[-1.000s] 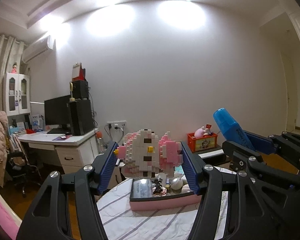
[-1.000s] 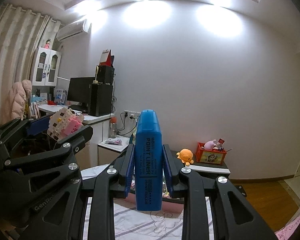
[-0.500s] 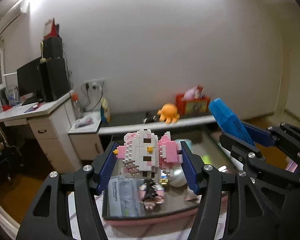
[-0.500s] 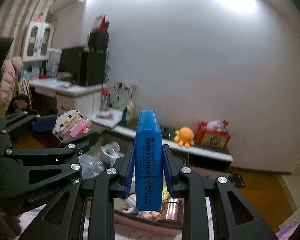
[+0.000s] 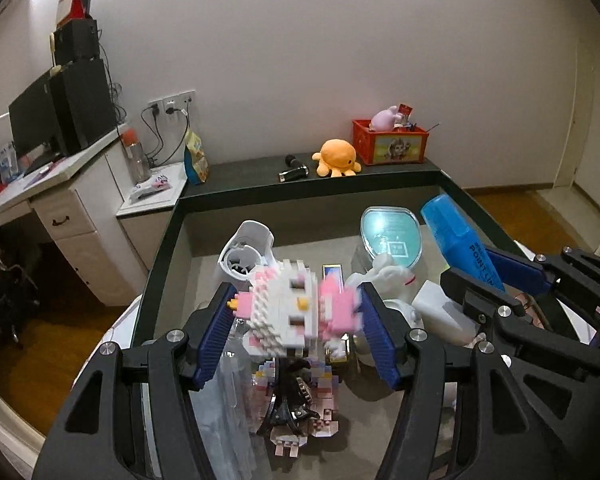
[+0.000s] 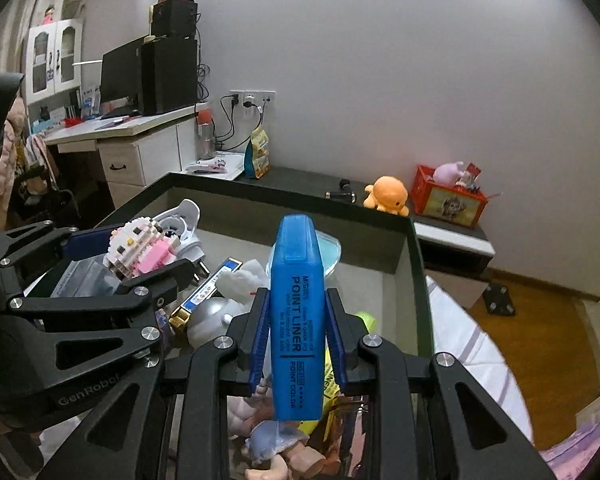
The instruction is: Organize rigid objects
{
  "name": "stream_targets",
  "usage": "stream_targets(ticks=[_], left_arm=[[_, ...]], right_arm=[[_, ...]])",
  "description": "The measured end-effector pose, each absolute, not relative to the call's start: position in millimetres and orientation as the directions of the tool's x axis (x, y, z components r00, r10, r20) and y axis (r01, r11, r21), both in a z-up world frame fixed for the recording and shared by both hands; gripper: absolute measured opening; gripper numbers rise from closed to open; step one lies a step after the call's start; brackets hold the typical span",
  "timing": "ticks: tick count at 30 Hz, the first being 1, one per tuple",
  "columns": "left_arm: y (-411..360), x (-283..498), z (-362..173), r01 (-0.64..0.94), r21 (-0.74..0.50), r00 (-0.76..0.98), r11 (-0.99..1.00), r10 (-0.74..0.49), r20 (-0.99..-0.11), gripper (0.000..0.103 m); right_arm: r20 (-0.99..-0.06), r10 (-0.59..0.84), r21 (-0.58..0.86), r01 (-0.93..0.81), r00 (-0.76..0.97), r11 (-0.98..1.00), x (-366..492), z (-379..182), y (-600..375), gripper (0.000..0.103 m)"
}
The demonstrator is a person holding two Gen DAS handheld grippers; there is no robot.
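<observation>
My left gripper [image 5: 298,320] is shut on a white and pink brick-built figure [image 5: 294,312] and holds it above a dark-rimmed box [image 5: 160,248] of small objects. My right gripper [image 6: 298,320] is shut on a blue highlighter pen [image 6: 298,312], upright between the blue pads, over the same box [image 6: 418,264]. The highlighter [image 5: 460,244] and right gripper show at the right of the left wrist view. The figure [image 6: 138,248] and left gripper show at the left of the right wrist view.
The box holds a teal case [image 5: 392,236], a white holder [image 5: 246,250], a plastic packet [image 5: 236,420], small dolls [image 6: 276,448] and a silver ball [image 6: 210,322]. Behind stand a shelf with an orange plush [image 5: 336,158] and red crate [image 5: 390,142], and a desk [image 5: 52,184].
Both grippers have tilted downward and come over the box. The view went from the wall and ceiling to the box's inside. Each still holds its object.
</observation>
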State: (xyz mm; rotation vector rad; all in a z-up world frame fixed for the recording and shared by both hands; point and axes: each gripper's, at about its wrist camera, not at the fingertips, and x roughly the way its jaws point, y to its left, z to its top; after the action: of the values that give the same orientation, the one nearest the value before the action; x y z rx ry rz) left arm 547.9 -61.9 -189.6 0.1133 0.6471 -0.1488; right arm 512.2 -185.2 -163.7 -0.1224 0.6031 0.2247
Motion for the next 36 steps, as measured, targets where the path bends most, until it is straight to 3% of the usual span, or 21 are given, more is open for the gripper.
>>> stream_targets(ticks=[2, 5, 7, 8, 9, 10, 19, 23, 36], left_arm=[[-60, 551, -189, 0.164, 0.07, 0.791, 0.984, -0.089, -0.606, 0.067], [-50, 550, -187, 0.107, 0.07, 0.801, 0.992, -0.044, -0.597, 0.085], [-39, 543, -181, 0.084, 0.027, 0.809, 0.996, -0.052, -0.585, 0.091], [-33, 539, -177, 0.069, 0.008, 0.811, 0.998, -0.051, -0.583, 0.093], [-27, 534, -173, 0.068, -0.012, 0.815, 0.998, -0.062, -0.576, 0.099], [-22, 526, -167, 0.072, -0.039, 0.823, 0.997, -0.081, -0.563, 0.103], [-4, 432, -117, 0.037, -0.027, 0.904, 0.999, -0.045, -0.425, 0.103], [1, 384, -98, 0.007, -0.002, 0.929, 1.0, -0.007, -0.371, 0.103], [-3, 249, -51, -0.037, 0.077, 0.977, 0.996, 0.052, -0.205, 0.103]], right_arm=[[-0.577, 0.2, -0.014, -0.254, 0.792, 0.967, 514, -166, -190, 0.028], [-0.57, 0.175, -0.022, -0.228, 0.803, 0.974, 510, -161, -191, 0.038], [-0.554, 0.168, -0.008, -0.207, 0.815, 0.978, 505, -154, -195, 0.057], [-0.539, 0.16, -0.003, -0.191, 0.827, 0.982, 499, -148, -198, 0.077], [-0.526, 0.167, 0.007, -0.192, 0.834, 0.981, 495, -143, -201, 0.087], [-0.51, 0.195, 0.027, -0.211, 0.838, 0.977, 486, -135, -203, 0.087], [-0.373, 0.209, 0.008, -0.222, 0.904, 0.975, 404, -80, -188, 0.09], [-0.33, 0.2, -0.014, -0.217, 0.923, 0.976, 368, -66, -183, 0.103], [-0.213, 0.185, -0.006, -0.19, 0.959, 0.982, 243, -25, -182, 0.103]])
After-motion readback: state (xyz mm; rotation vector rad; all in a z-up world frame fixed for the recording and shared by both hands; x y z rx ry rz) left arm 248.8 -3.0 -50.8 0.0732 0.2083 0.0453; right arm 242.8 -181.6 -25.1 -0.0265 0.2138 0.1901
